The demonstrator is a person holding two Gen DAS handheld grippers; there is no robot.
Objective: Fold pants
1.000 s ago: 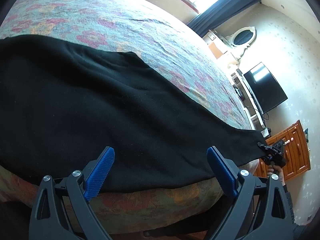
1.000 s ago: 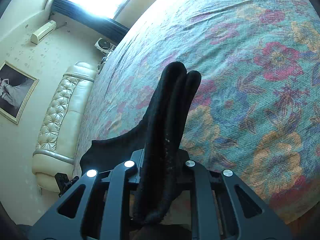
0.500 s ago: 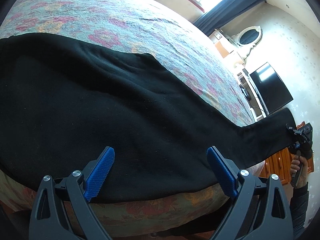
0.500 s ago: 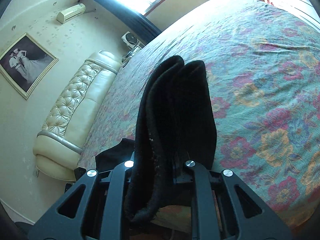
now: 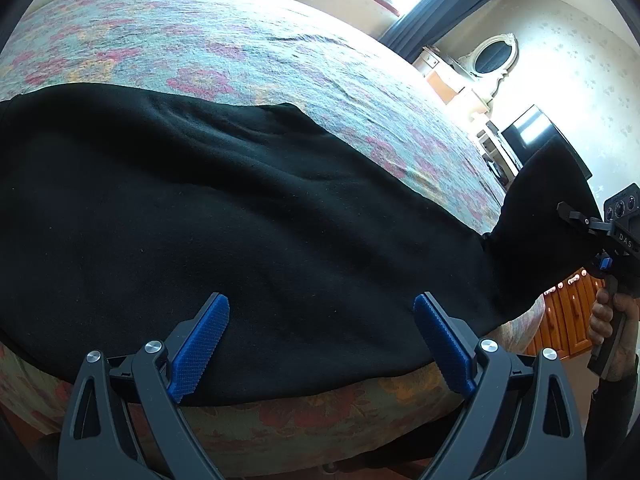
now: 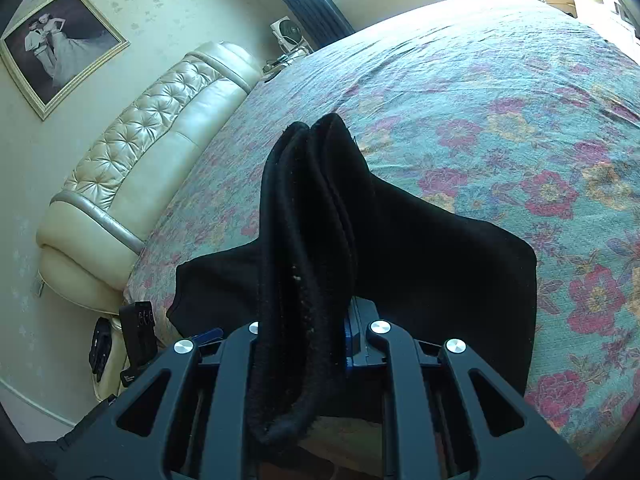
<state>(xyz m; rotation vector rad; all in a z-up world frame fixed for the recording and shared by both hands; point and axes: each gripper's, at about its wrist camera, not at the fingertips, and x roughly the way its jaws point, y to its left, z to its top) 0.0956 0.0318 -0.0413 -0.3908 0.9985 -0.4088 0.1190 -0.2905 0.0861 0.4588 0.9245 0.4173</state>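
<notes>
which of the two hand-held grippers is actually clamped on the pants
The right hand-held gripper: its jaws are shut on the bunched end of the black pants. The left hand-held gripper hangs open above the cloth, holding nothing.

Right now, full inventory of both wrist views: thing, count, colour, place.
Black fabric pants: 1, black, spread along bed's near edge, one end lifted at right.
Floral bedspread: 1, teal with pink and orange flowers, covers the bed.
Tufted leather headboard: 1, cream, at bed's left end in right wrist view.
Framed photograph: 1, gold frame, wall above headboard.
Oval mirror: 1, white frame, far wall.
Flat television: 1, black, below the mirror.
Wooden cabinet: 1, orange-brown, beyond bed's corner.
Left gripper: 1, black with blue pads, open over pants.
Right gripper: 1, black, shut on pants' end.
Hand: 1, on right gripper's handle.
</notes>
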